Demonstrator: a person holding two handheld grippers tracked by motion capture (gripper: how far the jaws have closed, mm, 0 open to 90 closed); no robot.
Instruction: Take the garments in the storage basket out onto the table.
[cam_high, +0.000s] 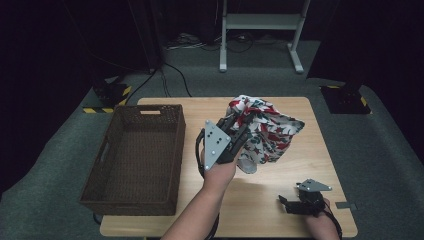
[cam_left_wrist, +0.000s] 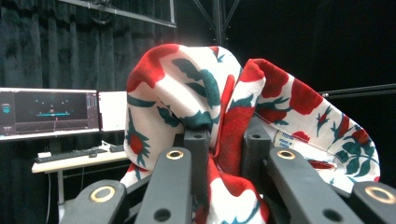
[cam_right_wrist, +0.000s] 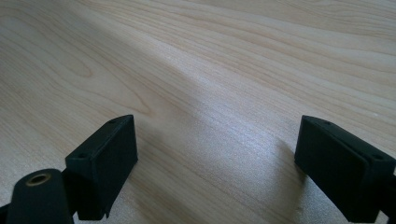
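Bare table (cam_high: 280, 175) lies between the hanging cloth (cam_high: 265, 132) and right gripper (cam_high: 300, 200); the basket (cam_high: 137, 160) walls the left.

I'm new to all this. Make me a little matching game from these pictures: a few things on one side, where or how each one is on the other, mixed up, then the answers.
Things:
1. floral cloth
2. wicker basket
3. left hand-held gripper
4. right hand-held gripper

Place or state:
A. jaws wide apart, low over bare wood near the table's front right corner
B. bunched up and lifted above the middle of the table
C. stands on the left part of the table, nothing in it
D. jaws closed on fabric

Pairs: 1-B, 2-C, 3-D, 4-A
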